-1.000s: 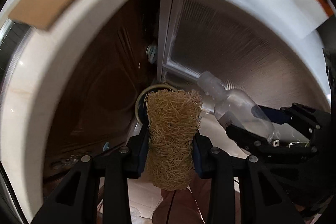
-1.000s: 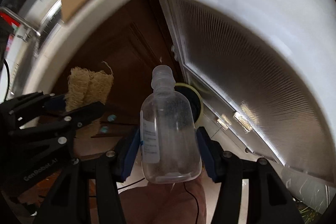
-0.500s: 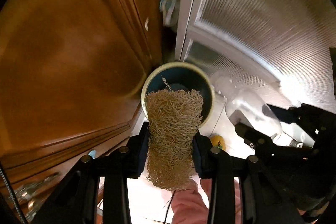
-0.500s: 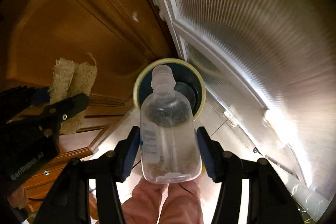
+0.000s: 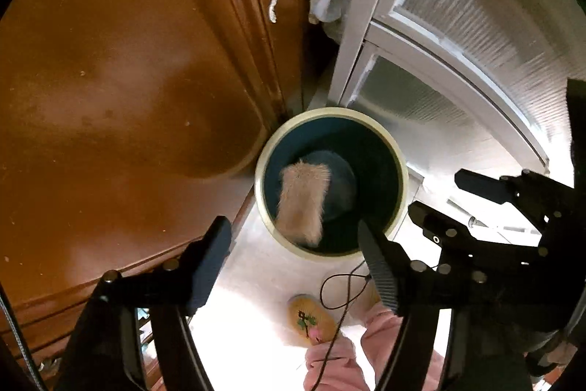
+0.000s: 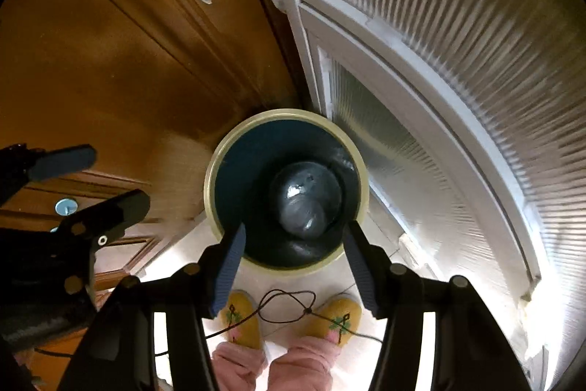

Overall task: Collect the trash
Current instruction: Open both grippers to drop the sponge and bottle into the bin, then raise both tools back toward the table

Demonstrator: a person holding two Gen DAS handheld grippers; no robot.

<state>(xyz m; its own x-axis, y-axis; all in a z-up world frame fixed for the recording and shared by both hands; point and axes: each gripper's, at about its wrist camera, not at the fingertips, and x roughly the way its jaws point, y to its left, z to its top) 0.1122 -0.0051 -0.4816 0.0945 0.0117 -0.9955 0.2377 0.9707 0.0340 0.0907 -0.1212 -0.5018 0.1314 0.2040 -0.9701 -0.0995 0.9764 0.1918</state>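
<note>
Left wrist view looked straight down into the round bin [image 5: 397,149], which stood on the floor in the corner between a brown cabinet door [image 5: 128,79] and a ribbed glass door [image 5: 457,35]. The left gripper [image 5: 293,240] had just been opening its jaws; they stood wide apart with nothing between them, and the sponge [image 5: 302,202] showed blurred inside the bin, either dropping or just landed. The right gripper [image 5: 445,196] hung just beside the bin's rim. To finish the drop cleanly, I judged, both tools should stay centred over the bin's mouth until the things lie still. The bottle did not show in this view, and the floor near the slipper [image 5: 311,317] was washed out by glare.

Right wrist view showed the right gripper [image 6: 293,251] with its jaws apart and empty above the same bin [image 6: 219,167]. A clear blurred shape deep inside looked like the bottle [image 6: 306,202], free of the jaws and falling or at rest; which of the two I could not tell. The left gripper [image 6: 88,178] sat at the left edge, open. The sponge was not to be made out here.
</note>
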